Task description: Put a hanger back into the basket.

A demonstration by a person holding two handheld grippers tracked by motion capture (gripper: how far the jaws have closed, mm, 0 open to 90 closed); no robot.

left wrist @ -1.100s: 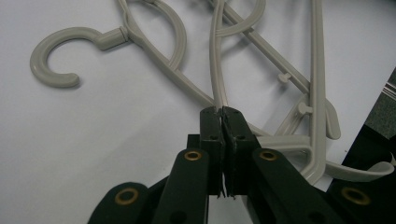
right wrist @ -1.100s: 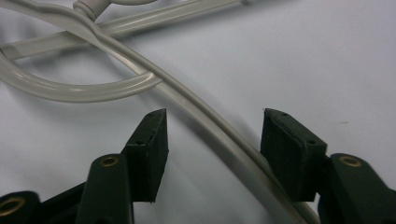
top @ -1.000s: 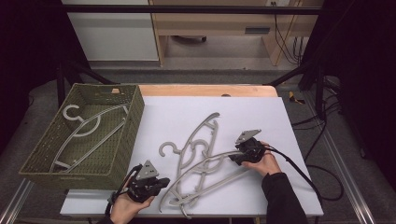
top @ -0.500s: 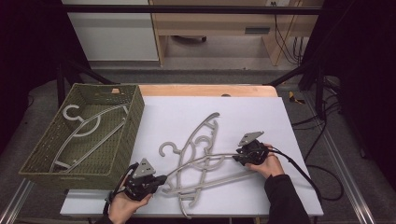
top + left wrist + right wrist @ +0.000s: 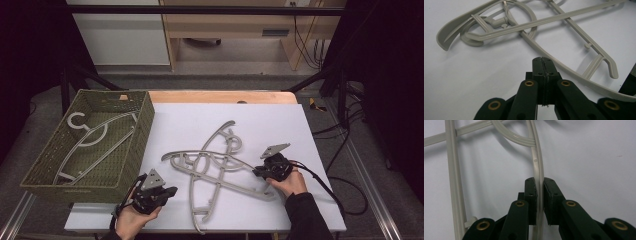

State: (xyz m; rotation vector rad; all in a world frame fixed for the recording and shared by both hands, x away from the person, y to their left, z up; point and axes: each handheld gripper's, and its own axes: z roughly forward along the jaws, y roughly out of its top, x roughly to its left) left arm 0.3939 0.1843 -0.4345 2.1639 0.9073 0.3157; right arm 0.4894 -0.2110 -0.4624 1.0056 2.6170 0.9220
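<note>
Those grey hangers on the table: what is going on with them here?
A person works with two hand-held grippers at a white table. The right gripper has just been closing its jaws on the curved arm of one of two crossed hangers. The left gripper is shut on nothing, near the other hanger's lower end. A third hanger lies in the green basket.

no readable text, labels, brands, numbers or signs on anything
</note>
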